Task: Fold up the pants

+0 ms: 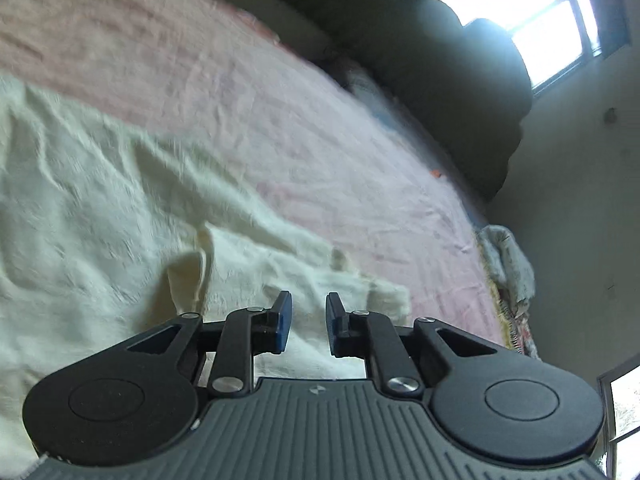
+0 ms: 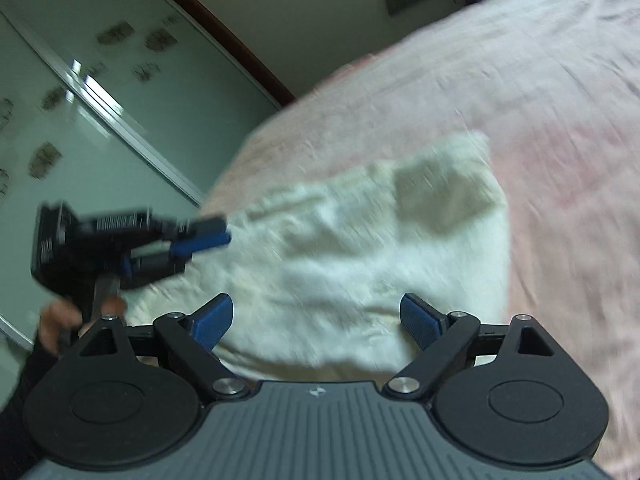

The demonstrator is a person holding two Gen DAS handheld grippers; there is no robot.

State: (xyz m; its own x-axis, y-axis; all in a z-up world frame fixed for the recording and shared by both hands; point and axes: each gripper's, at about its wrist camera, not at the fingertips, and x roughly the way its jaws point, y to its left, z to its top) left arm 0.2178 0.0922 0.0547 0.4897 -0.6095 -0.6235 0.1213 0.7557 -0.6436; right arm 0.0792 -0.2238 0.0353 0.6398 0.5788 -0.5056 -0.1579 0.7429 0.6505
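Cream pants [image 1: 100, 200] lie wrinkled on a pink bed sheet [image 1: 248, 80]. In the left wrist view my left gripper [image 1: 308, 300] hovers over the near edge of the pants. Its jaws stand a narrow gap apart with nothing between them. The right wrist view shows the pants [image 2: 340, 248] as a bunched cream heap on the sheet [image 2: 552, 100]. My right gripper [image 2: 316, 300] stands wide open just above their near edge and holds nothing. The left gripper [image 2: 226, 232] shows at the left of that view, by the far left edge of the pants, held by a hand [image 2: 60, 320].
A dark pile of bedding [image 1: 460, 80] sits at the head of the bed under a bright window [image 1: 520, 8]. A patterned cloth [image 1: 508, 264] hangs at the bed's right edge. A frosted sliding door [image 2: 80, 100] stands beyond the bed's left side.
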